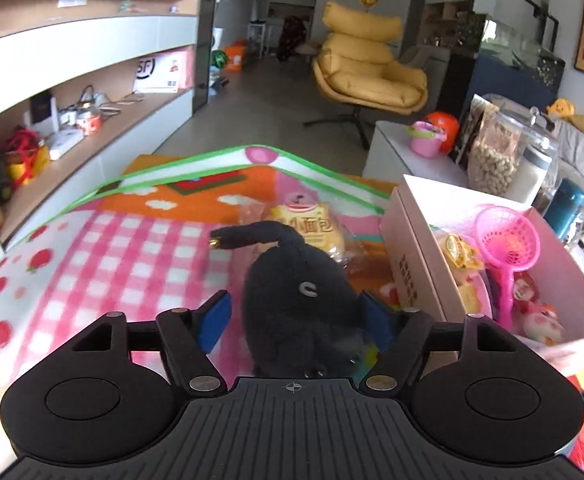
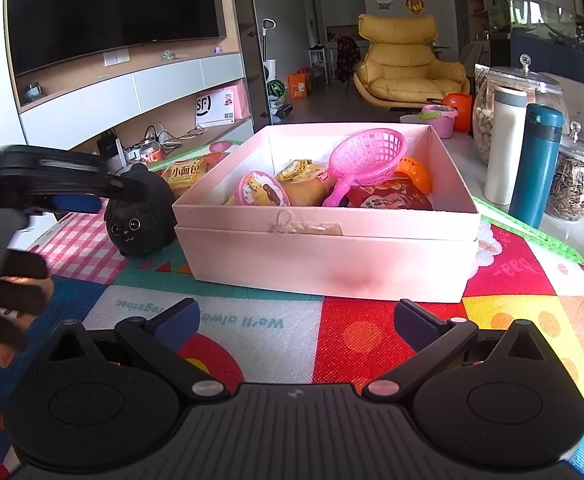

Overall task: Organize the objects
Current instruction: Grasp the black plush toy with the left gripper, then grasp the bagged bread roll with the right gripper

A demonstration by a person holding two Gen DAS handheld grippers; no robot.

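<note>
A black cat plush [image 1: 299,280] sits upright on the colourful play mat [image 1: 112,248], just left of the pink box [image 1: 407,248]. My left gripper [image 1: 295,318] is open around the plush; the left pad stands clear of it and the right pad lies close against its side. In the right wrist view the plush [image 2: 140,220] faces the camera beside the box [image 2: 323,264], with a left-gripper finger [image 2: 124,188] over its head. My right gripper [image 2: 297,320] is open above the mat [image 2: 252,320] with nothing between its fingers. A yellow bread packet [image 1: 311,220] lies behind the plush.
The box holds a pink net scoop [image 2: 367,156], snack packs and small toys. To its right stand a teal bottle [image 2: 535,164], a white bottle [image 2: 503,144] and glass jars [image 2: 571,180]. A pink bucket [image 2: 437,118] sits behind. Shelving runs along the left.
</note>
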